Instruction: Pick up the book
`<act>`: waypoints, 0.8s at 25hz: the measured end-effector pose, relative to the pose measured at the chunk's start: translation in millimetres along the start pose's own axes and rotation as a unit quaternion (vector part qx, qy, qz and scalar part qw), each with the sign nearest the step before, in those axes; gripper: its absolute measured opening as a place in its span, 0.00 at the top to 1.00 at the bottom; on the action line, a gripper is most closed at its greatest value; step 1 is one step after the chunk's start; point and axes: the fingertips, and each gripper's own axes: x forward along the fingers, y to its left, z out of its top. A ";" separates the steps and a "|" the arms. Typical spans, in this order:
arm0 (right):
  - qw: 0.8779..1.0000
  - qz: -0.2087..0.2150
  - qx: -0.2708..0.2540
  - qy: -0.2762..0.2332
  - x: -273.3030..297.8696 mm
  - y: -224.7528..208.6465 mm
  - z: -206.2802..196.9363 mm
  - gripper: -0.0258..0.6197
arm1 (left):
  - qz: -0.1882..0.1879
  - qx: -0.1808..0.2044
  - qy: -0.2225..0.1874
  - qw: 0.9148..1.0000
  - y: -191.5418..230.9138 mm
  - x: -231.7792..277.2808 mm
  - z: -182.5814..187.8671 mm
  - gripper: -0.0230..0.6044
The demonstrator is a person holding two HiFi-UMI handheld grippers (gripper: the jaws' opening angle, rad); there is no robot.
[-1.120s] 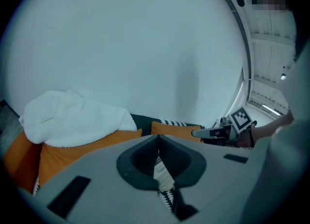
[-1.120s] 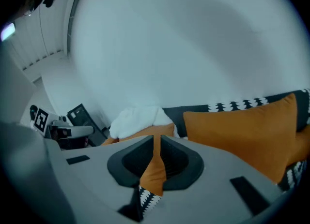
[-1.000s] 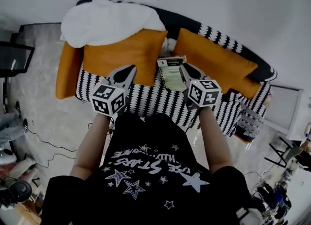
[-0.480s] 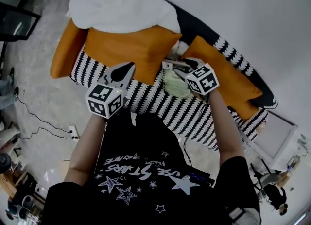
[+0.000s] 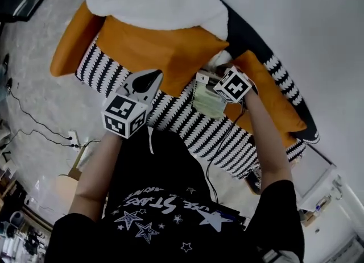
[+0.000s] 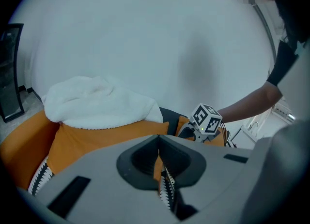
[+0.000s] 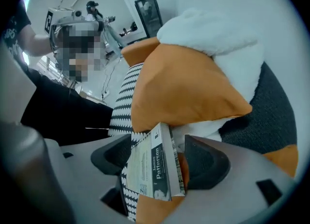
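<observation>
**Right gripper lowered to the sofa, jaws parting around the book**

Since the earlier head views, the right gripper (image 5: 215, 81) has sunk from above the seat to the gap between the two orange cushions (image 5: 165, 49), carrying the book (image 7: 157, 167) down with it. The left gripper (image 5: 143, 83) has dropped only slightly. It hangs over the striped sofa seat (image 5: 187, 121), its jaws pressed together with nothing between them.

The right gripper's jaws are opening. The book stands between them with its spine toward the camera, and a gap shows on each side, so neither pad presses on it. Whether its lower edge rests on the seat cannot be told.

Likely hazards:
- Left unclamped and on edge, the paperback could topple flat.
- It could also slide into the crevice between the cushions, where the soft upholstery would give it little support.
- A later grip taken near one corner might let it swing or fan open.

Legible text:
- The spine reads "James Patterson"; the smaller print on the cover is too fine to read.
- The person's black shirt (image 5: 170, 199) shows "STARS" upside down among printed stars.
- The marker cubes carry square codes only.
</observation>
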 end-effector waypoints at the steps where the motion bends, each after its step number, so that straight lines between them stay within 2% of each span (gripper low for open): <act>1: 1.000 0.006 -0.001 0.013 7.1 -1.7 -0.9 0.47 | -0.001 -0.004 0.002 1.000 3.1 1.6 -4.8 0.95; 6: 0.997 0.029 -0.024 0.069 46.0 -8.1 1.8 0.46 | -0.007 -0.028 0.012 1.000 24.4 4.6 -33.4 0.95; 10: 0.993 0.062 -0.020 0.099 64.9 -11.0 4.2 0.46 | -0.006 -0.035 0.018 0.999 42.1 9.0 -51.8 0.95; 16: 0.978 0.114 -0.044 0.171 86.0 -1.8 -12.5 0.46 | 0.004 -0.056 0.021 0.998 60.6 13.7 -73.1 0.95; 20: 0.971 0.120 -0.051 0.198 95.9 -3.1 -21.3 0.46 | 0.007 -0.060 0.023 0.998 67.2 17.4 -79.2 0.95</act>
